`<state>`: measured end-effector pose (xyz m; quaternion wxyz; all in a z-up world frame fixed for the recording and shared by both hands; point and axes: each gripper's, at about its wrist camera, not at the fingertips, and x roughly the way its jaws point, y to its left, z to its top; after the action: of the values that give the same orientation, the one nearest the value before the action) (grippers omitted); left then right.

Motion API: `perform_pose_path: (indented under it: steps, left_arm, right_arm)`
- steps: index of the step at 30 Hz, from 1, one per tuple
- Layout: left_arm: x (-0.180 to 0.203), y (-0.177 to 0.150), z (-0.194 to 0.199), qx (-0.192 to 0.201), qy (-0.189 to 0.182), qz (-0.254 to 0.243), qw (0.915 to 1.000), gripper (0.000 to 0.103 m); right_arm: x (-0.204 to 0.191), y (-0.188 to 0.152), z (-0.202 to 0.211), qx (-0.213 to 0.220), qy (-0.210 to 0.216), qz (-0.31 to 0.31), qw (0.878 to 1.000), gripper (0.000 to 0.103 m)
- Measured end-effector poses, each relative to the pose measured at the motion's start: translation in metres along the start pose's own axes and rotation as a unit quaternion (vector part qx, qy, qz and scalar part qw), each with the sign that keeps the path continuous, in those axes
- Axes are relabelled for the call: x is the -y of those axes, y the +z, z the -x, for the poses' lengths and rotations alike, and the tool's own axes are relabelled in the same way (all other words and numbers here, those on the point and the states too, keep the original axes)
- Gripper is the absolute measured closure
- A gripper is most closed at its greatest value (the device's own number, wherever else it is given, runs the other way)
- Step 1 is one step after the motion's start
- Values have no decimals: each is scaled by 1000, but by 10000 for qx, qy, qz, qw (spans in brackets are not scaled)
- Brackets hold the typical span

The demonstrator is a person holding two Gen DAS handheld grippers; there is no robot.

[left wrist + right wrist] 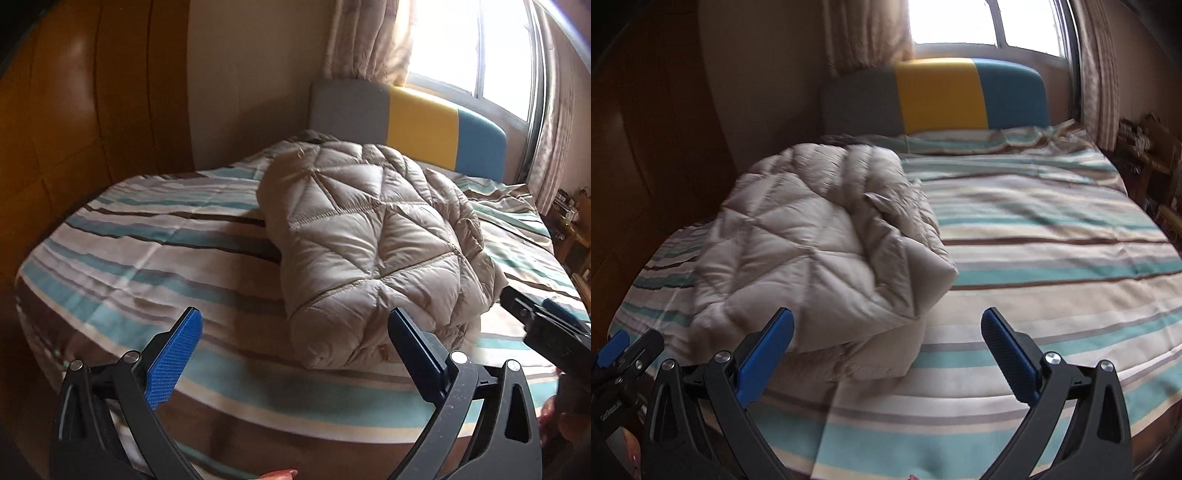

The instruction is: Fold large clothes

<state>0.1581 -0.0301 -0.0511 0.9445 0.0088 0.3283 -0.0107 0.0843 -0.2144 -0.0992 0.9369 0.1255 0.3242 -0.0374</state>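
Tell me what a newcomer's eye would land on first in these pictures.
First, the puffy beige quilted coat, folded into a bundle on the striped bed. Next, the grey, yellow and blue headboard under the bright window. In front, both pairs of blue-padded tongs stand wide open and empty, left and right.

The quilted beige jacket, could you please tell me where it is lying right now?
The folded quilted jacket lies on the striped bedspread, toward the wardrobe side of the bed, short of the colourful headboard. In both wrist views it sits just beyond the open fingers, untouched.
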Motion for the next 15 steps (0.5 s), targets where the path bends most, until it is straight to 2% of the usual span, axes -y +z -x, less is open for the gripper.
perform_pose_path:
  steps: [3,6,15]
  left_arm:
    - [-5,0,14,145,115,-35,9998,3]
    - [-10,-1,31,281,77,34,9996,3]
    - [-13,-4,58,450,10,18,9990,3]
  right_arm:
    - [-14,-5,24,179,54,179,9997,2]
    - [-29,-8,46,364,80,426,9984,2]
    - [-38,-14,78,728,5,696,9949,2]
